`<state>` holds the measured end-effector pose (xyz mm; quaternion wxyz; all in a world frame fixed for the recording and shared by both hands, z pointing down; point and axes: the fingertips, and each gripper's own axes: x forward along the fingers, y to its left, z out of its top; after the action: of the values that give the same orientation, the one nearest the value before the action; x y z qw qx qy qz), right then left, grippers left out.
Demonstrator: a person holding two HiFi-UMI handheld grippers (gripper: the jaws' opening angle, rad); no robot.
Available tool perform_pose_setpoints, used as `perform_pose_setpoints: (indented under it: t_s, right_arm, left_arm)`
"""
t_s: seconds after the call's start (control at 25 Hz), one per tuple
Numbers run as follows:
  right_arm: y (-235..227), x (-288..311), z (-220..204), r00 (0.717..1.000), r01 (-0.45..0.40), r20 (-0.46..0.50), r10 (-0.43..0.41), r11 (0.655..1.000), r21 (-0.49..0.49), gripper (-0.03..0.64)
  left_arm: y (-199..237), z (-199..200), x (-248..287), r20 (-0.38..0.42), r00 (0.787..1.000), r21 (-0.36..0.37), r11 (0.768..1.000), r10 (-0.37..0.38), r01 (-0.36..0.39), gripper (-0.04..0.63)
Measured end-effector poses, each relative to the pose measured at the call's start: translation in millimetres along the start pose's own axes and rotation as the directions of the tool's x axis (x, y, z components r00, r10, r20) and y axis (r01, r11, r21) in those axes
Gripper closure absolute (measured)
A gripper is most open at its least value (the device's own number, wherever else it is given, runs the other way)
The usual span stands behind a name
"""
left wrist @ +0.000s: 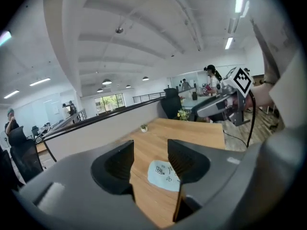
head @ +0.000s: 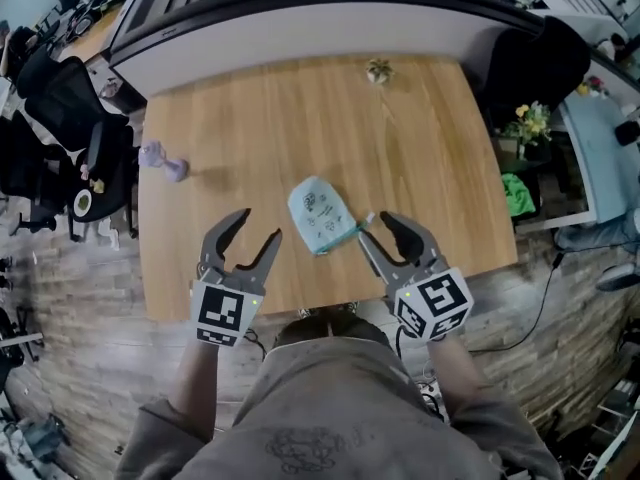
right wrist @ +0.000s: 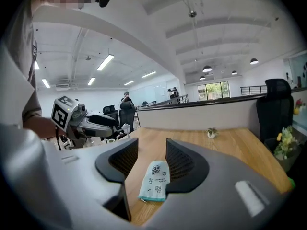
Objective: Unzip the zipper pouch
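The left hand-held gripper (head: 258,225) hovers over the near edge of the bench (head: 300,118) with its jaws spread wide and nothing between them. The right hand-held gripper (head: 374,226) hangs level with it on the other side, its jaws also apart and empty. Each one carries its marker cube at the back, close to the person's sleeves.

Just ahead of both, in the space between them, the zipper pouch (head: 318,213) lies flat on the wood. It is pale blue with small cartoon prints, and a teal zipper band runs along the edge that faces the right hand-held gripper. That end of the band sits just beside the inner fingertip of the right hand-held gripper. Whether the two touch I cannot tell. Both gripper views show the pouch beyond the open jaws, resting on the bench and not pinched.

Farther out, well to the left of the left hand-held gripper, a small purple object (head: 160,160) rests near the bench's left edge. At the far edge stands a tiny potted plant (head: 378,70). Behind it curves a pale partition (head: 330,18), with black office chairs (head: 60,98) off to the left and yellow flowers (head: 530,120) off to the right.
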<state>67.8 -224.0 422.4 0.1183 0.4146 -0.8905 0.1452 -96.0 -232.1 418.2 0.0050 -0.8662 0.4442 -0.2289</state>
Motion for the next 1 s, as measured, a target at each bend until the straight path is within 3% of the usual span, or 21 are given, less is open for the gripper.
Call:
perform_pose_setpoints:
  t_s: [0.36, 0.56, 1.0]
  right_arm:
    - [0.4, 36.9, -66.0, 0.991, 0.021, -0.131, -0.012, 0.997, 0.070, 0.426]
    - [7.5, 49.0, -106.4, 0.979, 0.004, -0.205, 0.016, 0.996, 0.094, 0.426]
    - [16.8, 65.0, -161.8, 0.941, -0.048, -0.327, 0.086, 0.992, 0.121, 0.426]
  left_arm:
    - [-26.8, -78.6, 44.3, -0.114, 0.987, 0.013, 0.993, -0.111, 0.113, 0.373]
    - [-56.1, -129.9, 66.5, -0.195, 0.956, 0.010, 0.974, -0.221, 0.227, 0.373]
    - [-103.3, -215.4, 105.5, -0.303, 0.882, -0.057, 0.931, -0.361, 0.361, 0.374]
